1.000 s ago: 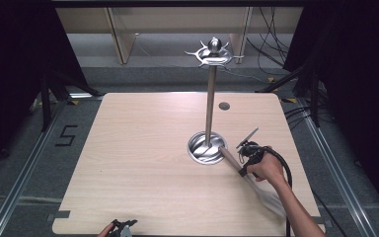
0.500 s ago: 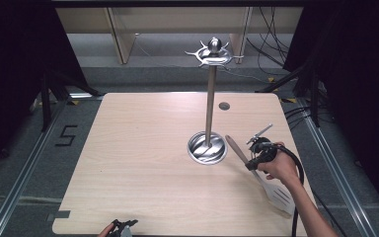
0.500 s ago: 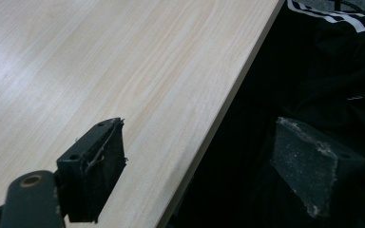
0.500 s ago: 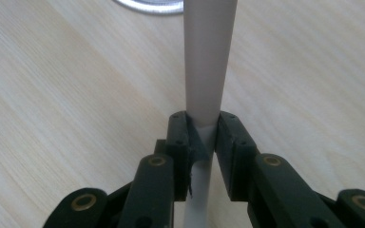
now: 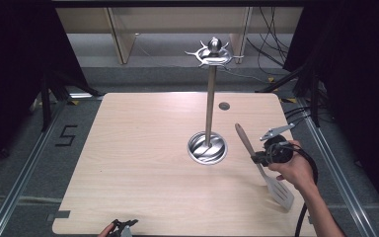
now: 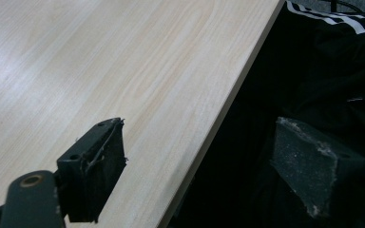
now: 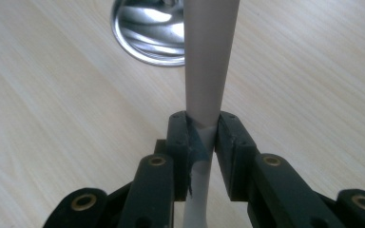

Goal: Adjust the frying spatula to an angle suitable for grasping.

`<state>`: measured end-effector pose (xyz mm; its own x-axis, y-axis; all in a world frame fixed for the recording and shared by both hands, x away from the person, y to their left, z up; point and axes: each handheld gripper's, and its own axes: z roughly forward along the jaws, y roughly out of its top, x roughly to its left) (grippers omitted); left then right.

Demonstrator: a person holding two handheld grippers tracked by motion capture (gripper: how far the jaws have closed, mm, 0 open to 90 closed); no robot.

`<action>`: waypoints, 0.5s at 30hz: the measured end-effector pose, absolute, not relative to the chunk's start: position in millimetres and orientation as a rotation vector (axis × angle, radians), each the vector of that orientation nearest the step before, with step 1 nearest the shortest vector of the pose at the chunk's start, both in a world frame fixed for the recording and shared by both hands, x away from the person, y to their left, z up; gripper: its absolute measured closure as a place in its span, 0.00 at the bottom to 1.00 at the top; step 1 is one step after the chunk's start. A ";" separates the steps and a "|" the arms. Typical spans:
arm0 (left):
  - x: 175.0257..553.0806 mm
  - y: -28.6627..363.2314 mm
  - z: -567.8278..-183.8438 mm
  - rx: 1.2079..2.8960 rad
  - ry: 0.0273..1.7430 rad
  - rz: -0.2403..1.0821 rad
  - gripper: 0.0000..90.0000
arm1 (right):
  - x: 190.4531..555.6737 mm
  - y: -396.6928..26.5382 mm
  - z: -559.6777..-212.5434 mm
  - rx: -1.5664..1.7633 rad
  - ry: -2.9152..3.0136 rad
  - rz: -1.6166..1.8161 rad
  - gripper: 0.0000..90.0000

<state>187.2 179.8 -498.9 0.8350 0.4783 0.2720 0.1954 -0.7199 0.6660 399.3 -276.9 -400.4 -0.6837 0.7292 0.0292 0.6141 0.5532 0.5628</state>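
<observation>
- The left gripper (image 5: 123,228) sits at the bench's near edge, low in the high view, a hand (image 5: 106,231) just behind it.
- In the left gripper view its fingers (image 6: 95,166) stand wide apart with nothing between them — one over the bench (image 6: 100,71), the other past the edge over dark striped clothing (image 6: 342,42).
- The right gripper (image 5: 261,159) is at the right side of the bench, held in the person's right hand (image 5: 293,170), a black cable (image 5: 306,212) trailing back from it.
- Its fingers (image 7: 178,142) are closed tight on a spatula (image 5: 264,170), pinching it where the wooden handle narrows into the pale neck.
- In the high view the spatula slants — the flat metal blade (image 5: 281,192) is nearer the person and low over the bench, the wooden handle (image 5: 244,138) points up and away towards the stand; whether the blade touches the bench I cannot tell.
- Just left of the gripper stands a metal stand (image 5: 209,98): a round shiny base (image 5: 207,148) on the bench, an upright pole, and a hooked ring with a knob on top (image 5: 213,49).
- The base also shows at the top of the right gripper view (image 7: 147,28), beyond the handle.
- Farther back, a small dark round hole (image 5: 224,105) marks the bench near its far edge.
- Beyond the bench lie the floor, cables and wooden furniture legs (image 5: 121,34).
</observation>
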 end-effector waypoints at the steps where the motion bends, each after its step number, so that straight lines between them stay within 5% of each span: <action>1: 187.4 179.8 -499.1 2.364 0.491 0.570 0.20 | 397.0 -278.1 -400.9 1.114 2.541 0.859 0.85; 15: 188.3 180.9 -499.4 2.364 0.510 0.566 0.20 | 379.4 -292.1 -378.2 1.046 2.448 1.013 0.85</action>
